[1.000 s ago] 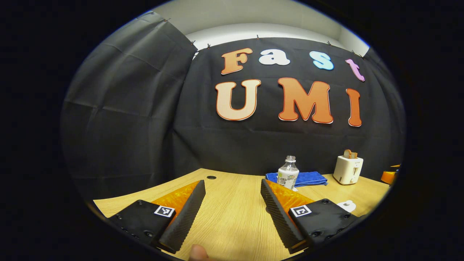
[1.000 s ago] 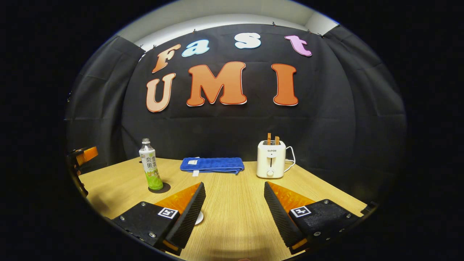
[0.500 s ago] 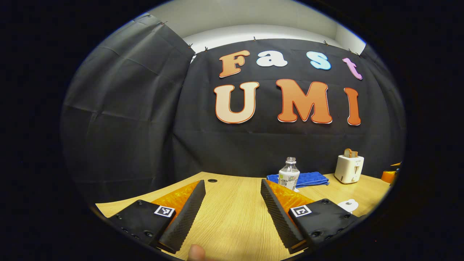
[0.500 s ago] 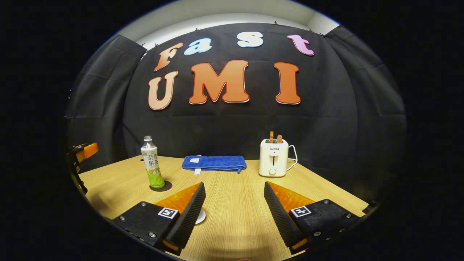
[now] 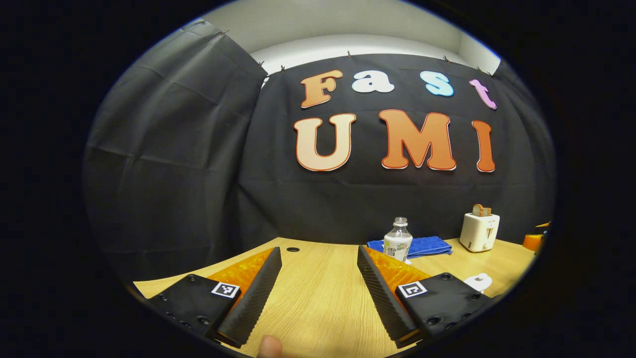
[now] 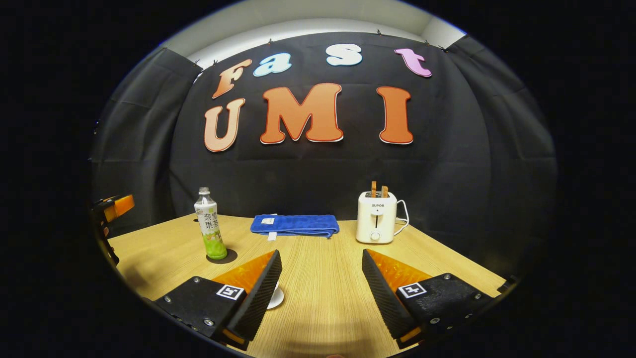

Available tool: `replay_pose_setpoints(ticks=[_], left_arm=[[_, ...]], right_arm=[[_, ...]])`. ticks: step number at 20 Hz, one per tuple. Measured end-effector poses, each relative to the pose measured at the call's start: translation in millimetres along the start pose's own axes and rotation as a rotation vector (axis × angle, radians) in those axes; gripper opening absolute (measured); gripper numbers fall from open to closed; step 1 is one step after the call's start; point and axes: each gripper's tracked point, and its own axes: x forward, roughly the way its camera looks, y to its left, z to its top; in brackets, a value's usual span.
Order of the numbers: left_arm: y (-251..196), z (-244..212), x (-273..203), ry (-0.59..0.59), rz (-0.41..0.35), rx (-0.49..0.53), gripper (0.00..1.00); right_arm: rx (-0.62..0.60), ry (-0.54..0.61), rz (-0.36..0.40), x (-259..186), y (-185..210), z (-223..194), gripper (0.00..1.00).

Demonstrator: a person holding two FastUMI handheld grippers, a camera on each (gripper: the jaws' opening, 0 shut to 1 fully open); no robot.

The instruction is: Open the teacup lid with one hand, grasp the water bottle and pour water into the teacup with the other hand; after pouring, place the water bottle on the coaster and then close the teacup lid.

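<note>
- Since a second ago both views are drifting only slightly: the water bottle (image 5: 398,239) is sitting a touch lower and further right in the left gripper view, and the toaster (image 6: 376,223) is sliding a little right in the right gripper view.
- I am keeping the left gripper (image 5: 318,258) hovering above the wooden table (image 5: 318,308), fingers spread wide with nothing between them.
- I am holding the right gripper (image 6: 322,261) the same way, wide apart and empty, over the table (image 6: 323,298).
- In the right gripper view, the bottle (image 6: 210,231) is standing upright on a dark round coaster (image 6: 222,257) at the far left, without a cap as far as I can tell.
- A white lidded teacup (image 5: 478,282) is peeking out just past my left gripper's right finger; in the right gripper view a white rim (image 6: 275,298) is showing beside the left finger.
- A folded blue towel (image 6: 295,224) is lying at the far edge, between bottle and toaster.
- At the left edge of the right gripper view, the other gripper (image 6: 110,214) is showing partly.
- A fingertip (image 5: 270,345) is poking in at the bottom of the left gripper view.
</note>
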Motion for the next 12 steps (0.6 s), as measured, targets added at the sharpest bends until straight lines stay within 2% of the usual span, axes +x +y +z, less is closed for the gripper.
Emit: replay_pose_setpoints(ticks=[3, 7, 12], left_arm=[[1, 15, 2, -0.021, -0.001, 0.006, 1.0], [-15, 33, 9, -0.01, -0.054, 0.002, 0.99], [-19, 34, 13, 0.009, -0.063, -0.012, 0.99]], right_arm=[[0.01, 0.001, 0.013, 1, 6, 3, 0.97], [0.038, 0.004, -0.038, 1, -4, 8, 0.97], [0.031, 0.02, -0.027, -1, -1, 2, 0.96]])
